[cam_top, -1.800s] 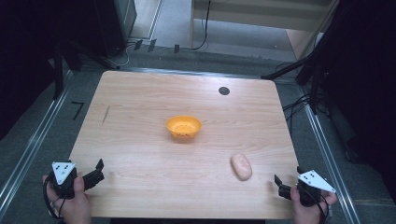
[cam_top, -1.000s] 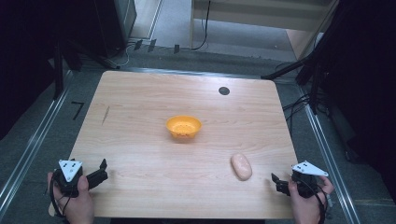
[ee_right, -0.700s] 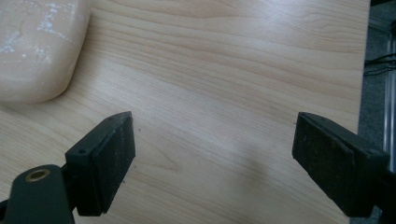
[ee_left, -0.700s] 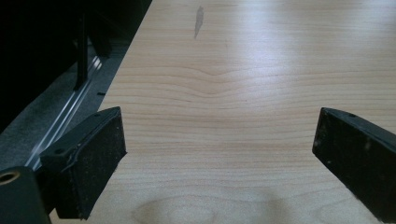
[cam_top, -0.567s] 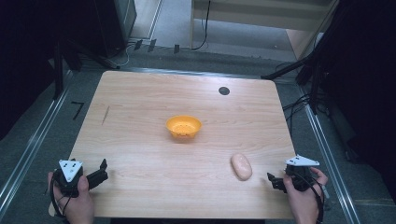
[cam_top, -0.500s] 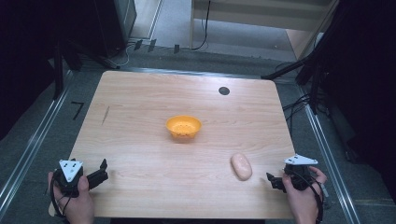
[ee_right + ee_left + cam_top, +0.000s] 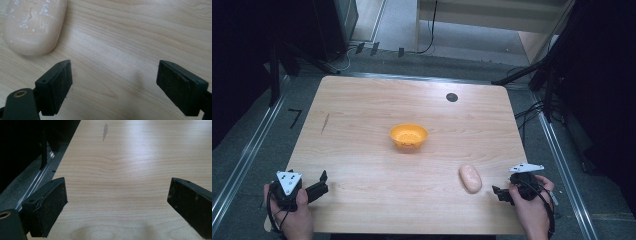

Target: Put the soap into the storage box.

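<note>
Claws both gape empty: my right claw (image 7: 501, 192) lies low and level, aimed at the bread roll (image 7: 470, 178) just beside; left claw (image 7: 319, 182) rests at the tabletop (image 7: 362, 130) corner.

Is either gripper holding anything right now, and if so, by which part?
Nothing is held. The right gripper has its jaws open over bare table, just short of the bread roll. The left gripper is open too, nothing between its jaws.
</note>
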The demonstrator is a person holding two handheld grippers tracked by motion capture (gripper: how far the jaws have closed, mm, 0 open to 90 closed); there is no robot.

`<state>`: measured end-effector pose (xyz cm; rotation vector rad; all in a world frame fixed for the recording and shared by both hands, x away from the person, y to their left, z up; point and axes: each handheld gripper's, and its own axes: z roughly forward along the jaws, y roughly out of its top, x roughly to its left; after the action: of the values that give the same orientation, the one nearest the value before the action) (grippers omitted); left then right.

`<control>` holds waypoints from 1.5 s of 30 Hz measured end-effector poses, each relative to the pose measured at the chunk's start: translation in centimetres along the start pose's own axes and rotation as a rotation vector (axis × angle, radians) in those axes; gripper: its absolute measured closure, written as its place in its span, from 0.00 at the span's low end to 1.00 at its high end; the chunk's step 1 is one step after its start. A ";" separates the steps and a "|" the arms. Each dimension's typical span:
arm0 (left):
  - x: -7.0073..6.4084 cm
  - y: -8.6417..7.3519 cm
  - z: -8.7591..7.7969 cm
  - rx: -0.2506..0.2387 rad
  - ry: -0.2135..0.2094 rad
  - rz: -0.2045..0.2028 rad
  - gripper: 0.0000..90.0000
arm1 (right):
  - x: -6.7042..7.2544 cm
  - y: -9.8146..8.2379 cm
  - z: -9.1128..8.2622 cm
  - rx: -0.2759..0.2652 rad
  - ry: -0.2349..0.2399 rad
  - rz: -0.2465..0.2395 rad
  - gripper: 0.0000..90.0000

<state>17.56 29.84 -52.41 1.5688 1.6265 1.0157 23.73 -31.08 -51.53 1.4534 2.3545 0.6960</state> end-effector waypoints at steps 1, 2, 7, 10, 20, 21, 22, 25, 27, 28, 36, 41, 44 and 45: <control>0.0 0.0 0.0 0.002 0.001 0.001 0.03 | 0.1 0.1 0.0 0.002 0.006 0.004 0.16; 0.0 0.0 0.0 0.003 -0.002 0.003 0.03 | 0.1 0.1 0.0 0.002 0.006 0.004 0.16; 0.0 0.0 0.0 0.002 -0.002 0.006 0.03 | 0.9 0.9 0.3 0.019 0.026 -0.005 0.16; 0.0 0.0 0.0 0.002 -0.003 0.006 0.03 | 1.2 1.2 0.3 0.018 0.033 -0.009 0.16; 0.0 0.0 0.0 0.004 -0.004 0.007 0.03 | 2.7 2.5 0.7 0.010 0.061 -0.020 0.15; 0.0 0.0 0.0 0.004 -0.004 0.007 0.03 | 2.9 2.6 0.6 0.008 0.067 -0.016 0.15; 0.0 0.0 0.0 0.004 -0.004 0.006 0.03 | 3.0 2.7 0.7 0.004 0.072 -0.017 0.15; 0.0 0.0 0.0 0.004 -0.005 0.005 0.03 | 3.7 3.2 0.7 -0.002 0.081 -0.020 0.15; 0.0 0.0 0.0 0.004 -0.006 0.004 0.03 | 4.0 3.4 0.9 -0.005 0.086 -0.023 0.15; 0.0 0.0 0.0 0.004 -0.006 0.004 0.03 | 4.0 3.4 0.9 -0.005 0.086 -0.023 0.15; 0.0 0.0 0.0 0.002 -0.006 -0.001 0.03 | 5.1 4.2 1.6 -0.006 0.098 -0.020 0.15; 0.1 0.0 0.0 0.004 -0.009 -0.002 0.03 | 5.7 4.5 2.0 -0.001 0.101 -0.024 0.15; 0.1 0.0 0.0 0.003 -0.010 -0.003 0.03 | 6.2 4.6 2.4 0.008 0.097 -0.020 0.15; 0.1 0.0 0.0 0.003 -0.010 -0.004 0.03 | 6.4 4.6 2.5 0.012 0.094 -0.012 0.15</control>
<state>17.59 29.97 -52.40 1.5699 1.6243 1.0023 25.55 -23.05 -51.07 1.4399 2.4397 0.7635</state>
